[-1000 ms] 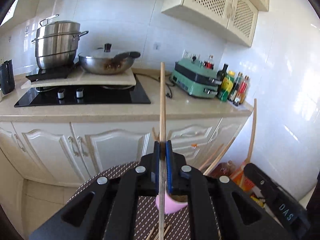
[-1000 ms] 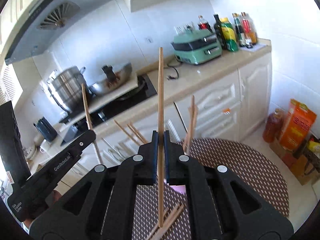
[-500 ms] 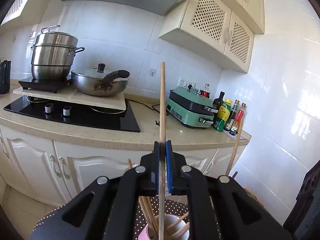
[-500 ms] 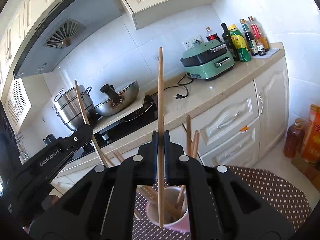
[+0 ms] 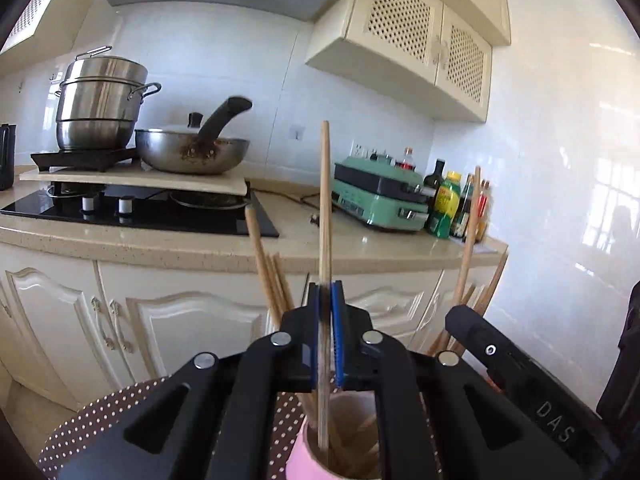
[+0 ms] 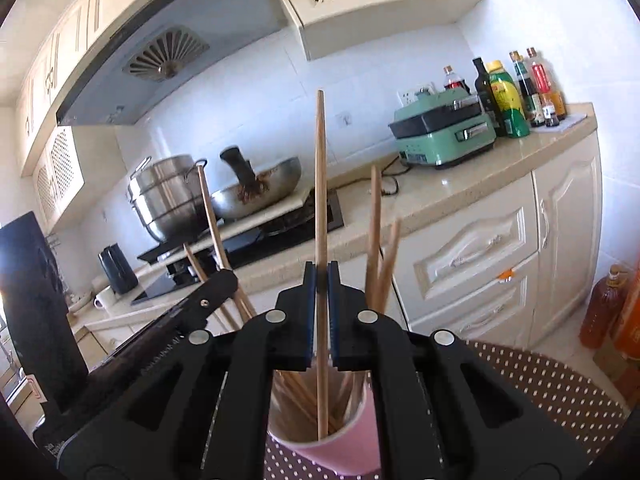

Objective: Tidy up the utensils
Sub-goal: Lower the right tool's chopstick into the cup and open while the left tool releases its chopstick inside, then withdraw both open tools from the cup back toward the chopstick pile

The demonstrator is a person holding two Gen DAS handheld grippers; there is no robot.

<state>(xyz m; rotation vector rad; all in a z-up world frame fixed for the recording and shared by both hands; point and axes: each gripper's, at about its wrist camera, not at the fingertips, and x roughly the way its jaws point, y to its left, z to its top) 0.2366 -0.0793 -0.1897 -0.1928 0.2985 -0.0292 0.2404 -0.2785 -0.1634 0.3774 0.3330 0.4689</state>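
My left gripper [image 5: 327, 292] is shut on a wooden chopstick [image 5: 324, 208] held upright, its lower end inside the pink cup [image 5: 304, 456] just below. My right gripper [image 6: 321, 276] is shut on another wooden chopstick [image 6: 320, 176], also upright, with its lower end inside the same pink cup [image 6: 352, 440]. Several more chopsticks [image 6: 376, 248] lean in the cup. The cup stands on a brown dotted mat [image 6: 560, 384]. The right gripper's body [image 5: 520, 376] shows at the right of the left wrist view; the left gripper's body [image 6: 168, 328] shows at the left of the right wrist view.
Behind is a kitchen counter [image 5: 160, 240] with a stove, a steel steamer pot [image 5: 100, 104], a wok [image 5: 192, 152], a green appliance [image 5: 380, 196] and sauce bottles [image 5: 448, 204]. White cabinets stand below the counter. An oil bottle [image 6: 604, 304] stands on the floor at right.
Both grippers have come down towards the cup with their chopsticks. The chopsticks' lower ends now sit inside the cup, and the two grippers are closer together.
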